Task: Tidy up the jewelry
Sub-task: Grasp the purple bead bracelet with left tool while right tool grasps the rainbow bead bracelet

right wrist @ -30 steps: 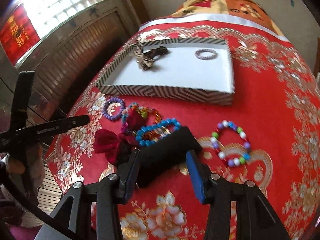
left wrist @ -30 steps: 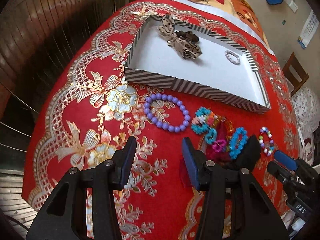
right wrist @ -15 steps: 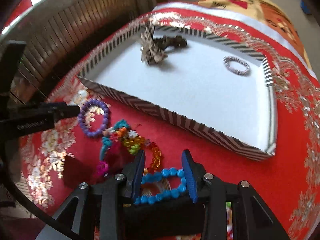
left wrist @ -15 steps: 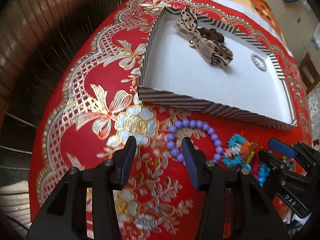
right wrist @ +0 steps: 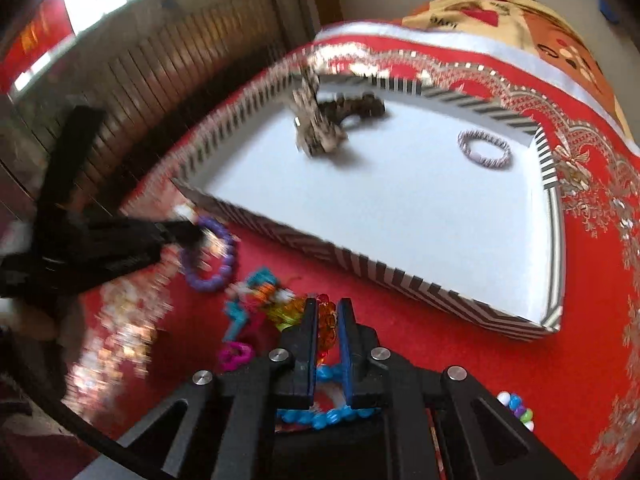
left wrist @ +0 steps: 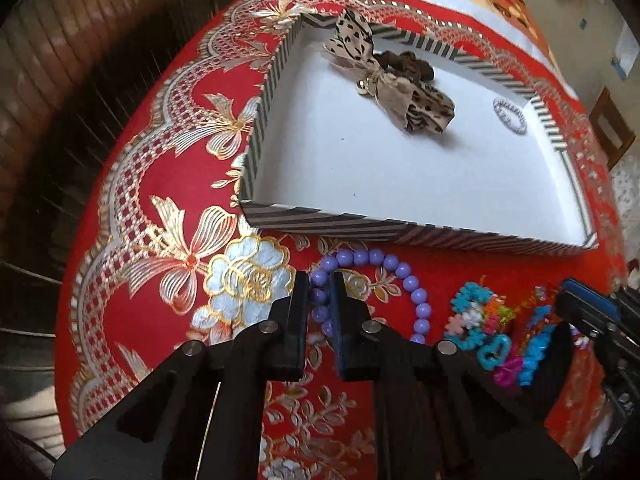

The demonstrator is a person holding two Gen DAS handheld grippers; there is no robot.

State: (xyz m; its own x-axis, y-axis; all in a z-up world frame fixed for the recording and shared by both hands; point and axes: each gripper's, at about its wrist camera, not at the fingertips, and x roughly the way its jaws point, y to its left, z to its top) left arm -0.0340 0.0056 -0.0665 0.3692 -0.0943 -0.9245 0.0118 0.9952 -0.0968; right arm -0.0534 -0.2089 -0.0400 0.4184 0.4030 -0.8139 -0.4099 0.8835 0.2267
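Note:
A striped tray (left wrist: 328,222) with a white floor lies on the red cloth; it holds a leopard bow (left wrist: 384,84), a dark scrunchie (left wrist: 408,62) and a small silver ring bracelet (left wrist: 509,115). My left gripper (left wrist: 321,280) is shut on the left side of the purple bead bracelet (left wrist: 396,270) in front of the tray. My right gripper (right wrist: 327,306) is shut on an orange bead bracelet (right wrist: 327,322) in the colourful pile (right wrist: 260,300). A blue bead bracelet (right wrist: 328,414) lies under its fingers. The tray also shows in the right wrist view (right wrist: 400,276).
A multicoloured bead bracelet (right wrist: 516,410) lies at the right of my right gripper. The pile of turquoise and pink pieces (left wrist: 488,332) lies right of the purple bracelet. The table edge drops off at the left, near a wooden wall (left wrist: 60,60).
Both grippers moved forward and down toward the jewelry and closed: the left onto the purple bracelet, the right onto the orange bracelet.

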